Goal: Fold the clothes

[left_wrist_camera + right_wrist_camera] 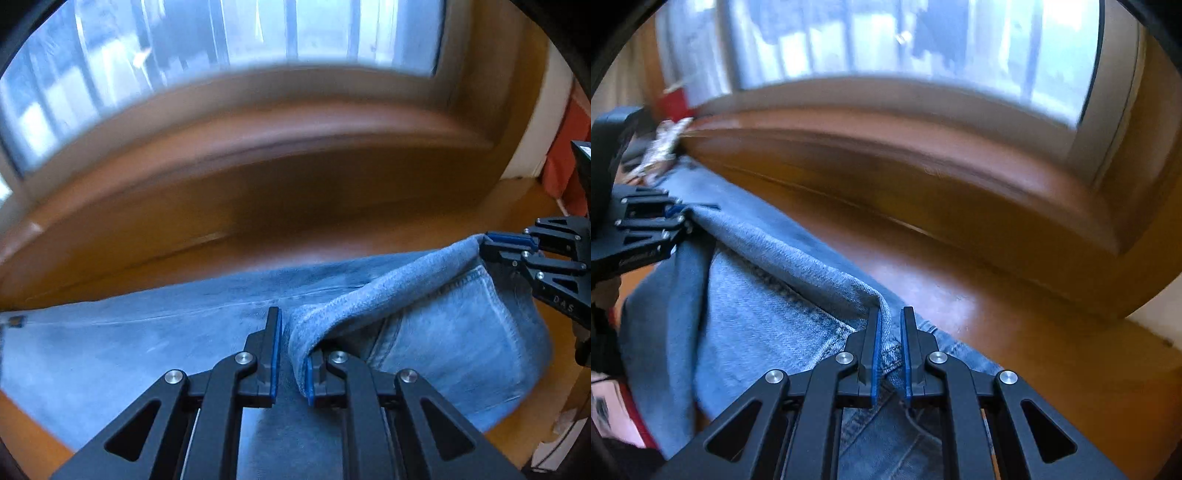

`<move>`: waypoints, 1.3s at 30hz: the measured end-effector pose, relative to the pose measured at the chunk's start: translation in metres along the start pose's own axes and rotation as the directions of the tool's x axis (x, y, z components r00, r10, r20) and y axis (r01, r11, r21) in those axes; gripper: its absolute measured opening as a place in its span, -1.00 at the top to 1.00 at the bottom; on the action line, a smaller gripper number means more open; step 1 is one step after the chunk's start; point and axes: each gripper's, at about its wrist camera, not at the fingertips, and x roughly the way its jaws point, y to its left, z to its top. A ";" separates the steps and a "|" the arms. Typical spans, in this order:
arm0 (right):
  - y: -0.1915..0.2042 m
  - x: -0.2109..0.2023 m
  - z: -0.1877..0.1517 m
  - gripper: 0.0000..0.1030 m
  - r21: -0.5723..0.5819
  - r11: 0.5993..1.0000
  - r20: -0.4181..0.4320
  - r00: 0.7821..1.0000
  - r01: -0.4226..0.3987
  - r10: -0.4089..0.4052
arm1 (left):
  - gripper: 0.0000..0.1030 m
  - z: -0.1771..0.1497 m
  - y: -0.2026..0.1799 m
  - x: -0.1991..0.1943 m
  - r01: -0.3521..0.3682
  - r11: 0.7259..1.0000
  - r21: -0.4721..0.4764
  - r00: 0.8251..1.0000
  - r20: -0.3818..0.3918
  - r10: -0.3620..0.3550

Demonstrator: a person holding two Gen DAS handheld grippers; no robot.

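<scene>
We see a pair of light-blue jeans [155, 354] spread over a brown wooden worktop [332, 240] that runs along the foot of a window [221, 33].

Left tool [291, 354]: its blue-padded fingers [275, 350] are nearly together, with a rolled fold of the denim edge pinched between them. In the right wrist view the same tool [674, 218] sits at the left margin, clamped on the far end of that edge.

Right tool [889, 350]: narrow gap between the blue pads [876, 354], filled by a ridge of denim with a stitched seam. In the left wrist view this tool [491, 243] appears at the right margin, gripping the other end of the lifted edge.

The raised edge [388, 291] runs as a taut band between the two tools, above the rest of the garment. Under the band a paler panel with stitched seams [461, 332] lies on the worktop; we take it for a pocket area, though the fisheye distortion leaves this uncertain.

The bulk of the jeans lies flat to the left in the left wrist view, extending toward the frame edge. In the right wrist view the denim [750, 317] hangs below the band and covers the lower left of the frame.

Background is motion-blurred. A red object [674, 101] stands near the window at the left; we cannot tell what it is.
</scene>
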 end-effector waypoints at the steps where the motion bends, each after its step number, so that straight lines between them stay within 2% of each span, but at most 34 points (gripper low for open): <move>1: -0.001 0.013 0.001 0.80 0.005 1.000 -0.017 1.000 0.014 -0.014 | 0.82 0.002 0.003 0.011 0.010 1.000 0.007 1.000 -0.014 -0.010; 5: -0.001 0.043 0.000 0.79 0.008 0.997 -0.035 0.996 0.082 -0.081 | 0.70 0.005 0.008 0.037 0.029 0.998 0.047 0.999 -0.019 -0.028; 8: 0.003 0.045 0.000 0.79 0.016 0.992 -0.022 0.992 0.128 -0.128 | 0.30 0.007 0.013 0.039 -0.003 0.999 0.052 1.000 0.005 0.003; 9: 0.005 0.045 -0.001 0.77 0.012 0.990 -0.020 0.990 0.143 -0.143 | 0.25 0.008 0.016 0.040 0.000 0.999 0.043 1.000 0.008 0.000; 12: 0.012 0.044 -0.001 0.68 0.003 0.981 -0.024 0.981 0.194 -0.193 | 0.21 0.010 0.024 0.041 0.036 0.999 0.024 0.999 0.012 -0.036; 13: 0.013 0.041 -0.001 0.58 0.011 0.977 -0.025 0.977 0.212 -0.212 | 0.21 0.010 0.024 0.041 0.034 0.999 0.029 0.999 0.013 -0.035; 16: 0.011 0.015 -0.003 0.48 0.124 0.968 0.004 0.975 0.218 -0.221 | 0.18 0.013 0.022 0.042 0.015 0.999 0.039 1.000 0.017 -0.016; 17: 0.011 0.002 -0.006 0.45 0.173 0.963 0.023 0.977 0.205 -0.212 | 0.16 0.014 0.022 0.042 0.007 0.999 0.040 1.000 0.018 -0.008; 19: 0.017 -0.022 -0.018 0.27 0.257 0.951 0.057 0.979 0.173 -0.193 | 0.16 0.015 0.023 0.041 -0.004 1.000 0.031 1.000 0.012 0.004; 21: 0.032 -0.040 -0.033 0.24 0.290 0.944 0.076 0.980 0.156 -0.185 | 0.16 0.017 0.025 0.035 -0.014 1.000 0.003 1.000 0.010 0.014; 25: 0.064 -0.050 -0.059 0.24 0.293 0.949 0.075 0.986 0.121 -0.149 | 0.12 0.009 0.028 0.001 -0.009 0.999 -0.051 0.998 0.055 0.012; 29: 0.087 -0.064 -0.086 0.24 0.297 0.954 0.096 0.993 0.042 -0.074 | -0.15 -0.019 0.025 -0.043 -0.042 0.996 -0.077 0.991 0.122 0.051; 31: 0.095 -0.073 -0.099 0.19 0.299 0.954 0.113 0.993 -0.002 -0.034 | -0.17 -0.036 0.018 -0.061 -0.059 0.994 -0.087 0.988 0.139 0.071; 35: 0.109 -0.070 -0.110 0.12 0.284 0.953 0.121 0.990 -0.108 0.076 | -0.17 -0.064 0.021 -0.091 -0.109 0.990 -0.094 0.982 0.145 0.122; 39: 0.135 -0.058 -0.134 0.12 0.271 0.950 0.103 0.986 -0.155 0.132 | -0.17 -0.091 0.021 -0.102 -0.129 0.986 -0.103 0.984 0.108 0.140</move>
